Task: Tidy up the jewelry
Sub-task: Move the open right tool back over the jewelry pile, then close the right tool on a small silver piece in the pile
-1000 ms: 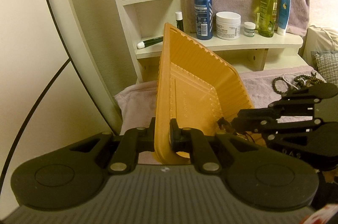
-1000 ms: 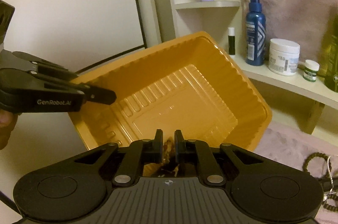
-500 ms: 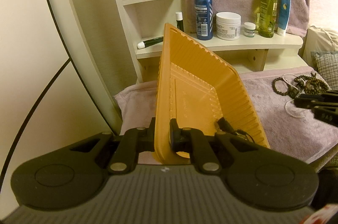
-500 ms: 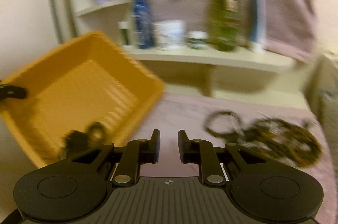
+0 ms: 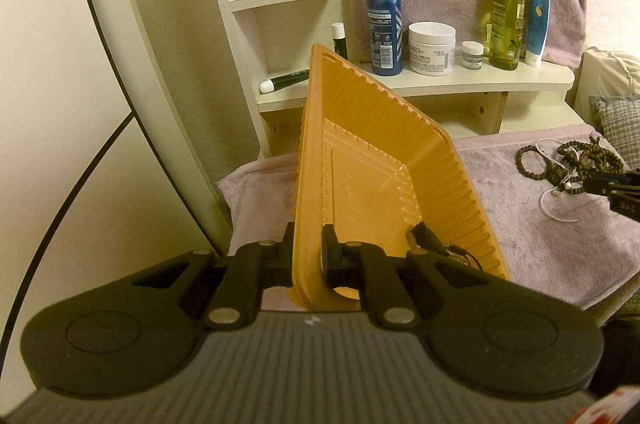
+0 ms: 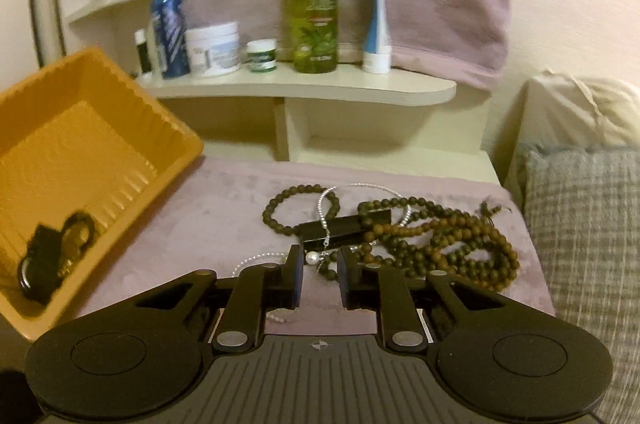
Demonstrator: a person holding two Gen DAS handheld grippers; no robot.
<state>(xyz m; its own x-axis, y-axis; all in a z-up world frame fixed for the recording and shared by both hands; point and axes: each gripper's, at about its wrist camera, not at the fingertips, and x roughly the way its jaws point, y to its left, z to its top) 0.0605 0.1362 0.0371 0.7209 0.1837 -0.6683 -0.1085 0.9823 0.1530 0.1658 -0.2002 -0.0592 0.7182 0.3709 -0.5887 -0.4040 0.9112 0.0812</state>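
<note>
My left gripper [image 5: 306, 256] is shut on the near rim of an orange plastic tray [image 5: 372, 160] and holds it tilted up on edge. A dark piece of jewelry [image 6: 52, 256] lies in the tray's low corner and shows in the left wrist view [image 5: 428, 240] too. My right gripper [image 6: 319, 266] is open and empty, just above a pile of brown bead strands [image 6: 440, 240], a pearl string [image 6: 320, 256] and a black bar [image 6: 344, 226] on the pink cloth [image 6: 224, 212]. The pile shows at the right in the left wrist view [image 5: 572, 160].
A shelf [image 6: 320, 84] behind holds a blue spray bottle [image 6: 170, 24], a white cream jar [image 6: 214, 48], a small jar [image 6: 261, 54], a green bottle [image 6: 314, 4] and a blue tube [image 6: 376, 20]. A grey cushion [image 6: 580, 224] lies at the right. A round mirror edge [image 5: 132, 72] stands left.
My right gripper let go of the dark jewelry in the tray, opened, and swung right to the bead pile. My left gripper has kept the tray still.
</note>
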